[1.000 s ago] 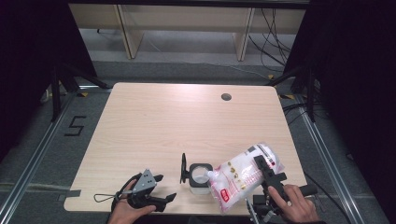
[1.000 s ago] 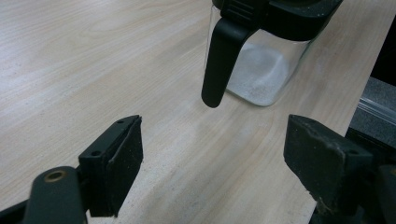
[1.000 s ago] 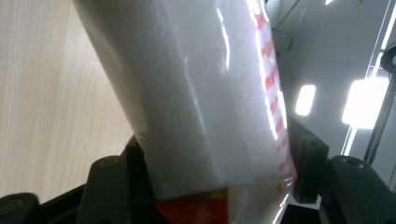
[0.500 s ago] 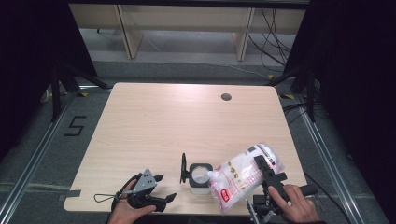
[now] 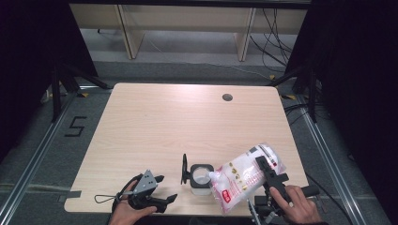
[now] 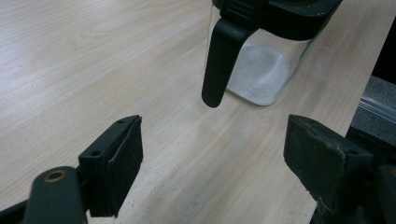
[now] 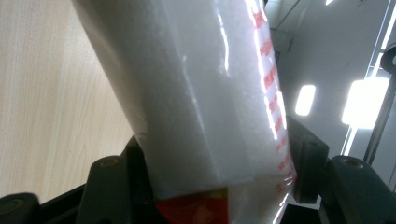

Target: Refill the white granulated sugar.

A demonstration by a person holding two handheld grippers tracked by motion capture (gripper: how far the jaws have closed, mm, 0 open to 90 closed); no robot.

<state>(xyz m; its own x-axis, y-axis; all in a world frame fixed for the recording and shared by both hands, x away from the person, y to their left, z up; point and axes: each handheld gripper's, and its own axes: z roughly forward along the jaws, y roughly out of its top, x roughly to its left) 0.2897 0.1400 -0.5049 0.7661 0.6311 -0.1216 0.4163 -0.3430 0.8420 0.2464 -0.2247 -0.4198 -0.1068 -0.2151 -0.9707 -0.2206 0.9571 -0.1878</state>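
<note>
Colours on my table: pale wood, black, white and red

I see a light wood-grain table point(image 5: 155, 126) with one dark round hole point(image 5: 227, 97). The bag point(image 5: 244, 176) I hold is clear plastic, white inside, with red print and a red-and-yellow patch at its end. The container point(image 5: 202, 180) is clear with a black rim, a black lid point(image 5: 184, 168) and white grains at the bottom. Both the left gripper point(image 5: 157, 190) and the right gripper point(image 5: 272, 176) are black, the left one with a grey plate.
</note>
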